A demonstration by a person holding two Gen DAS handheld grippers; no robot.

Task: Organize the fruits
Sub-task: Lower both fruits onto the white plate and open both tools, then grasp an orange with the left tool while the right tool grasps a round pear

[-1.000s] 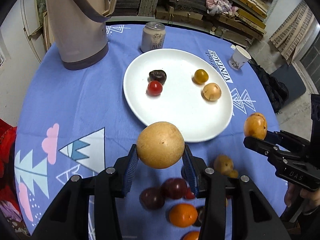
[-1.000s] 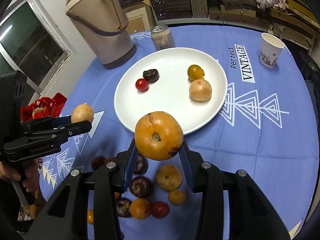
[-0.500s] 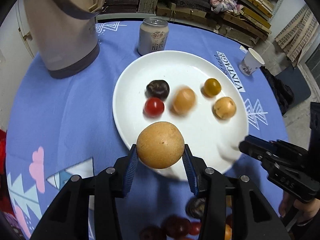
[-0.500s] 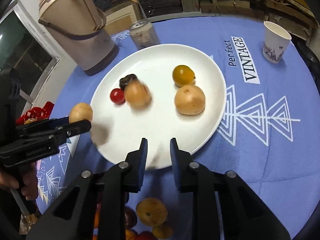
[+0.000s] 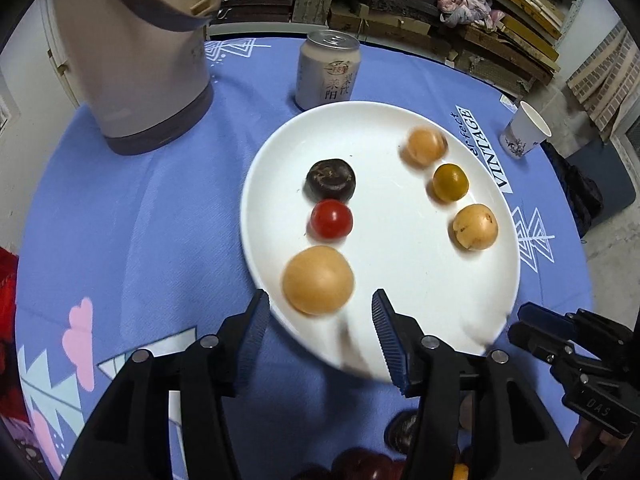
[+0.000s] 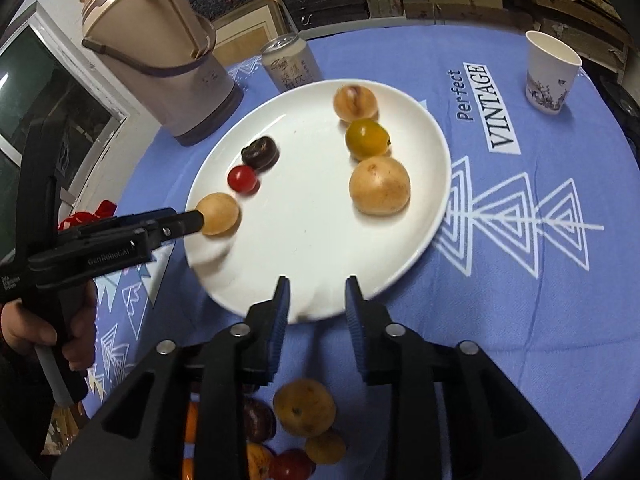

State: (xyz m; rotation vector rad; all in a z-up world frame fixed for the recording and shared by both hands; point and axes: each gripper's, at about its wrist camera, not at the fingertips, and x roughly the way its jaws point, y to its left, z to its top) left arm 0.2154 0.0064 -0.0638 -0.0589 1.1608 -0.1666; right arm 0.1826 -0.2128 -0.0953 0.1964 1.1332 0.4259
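A white plate [image 5: 400, 216] holds a dark fruit [image 5: 331, 180], a red tomato [image 5: 331, 219], a yellow-green fruit [image 5: 450, 182] and a tan one [image 5: 475, 227]. A blurred orange fruit [image 5: 426, 146] lies near the far rim. My left gripper [image 5: 320, 308] hangs over the plate's near-left rim with its jaws opening. A large tan fruit [image 5: 318, 280] lies blurred on the plate just past its pads, which do not press on it. My right gripper [image 6: 316, 286] is over the near rim of the plate [image 6: 312, 208], its jaws opening by a narrow gap with nothing between them.
A beige thermos jug [image 5: 148, 60], a drink can [image 5: 329, 70] and a paper cup [image 5: 524, 130] stand behind the plate on the blue cloth. Several loose fruits [image 6: 304, 406] lie under my right gripper. A person's hand [image 6: 48, 328] grips the left handle.
The right gripper let go of the orange fruit, which rolled to the plate's far side. The left gripper then opened and the tan fruit dropped onto the plate. Both came closer over the plate.
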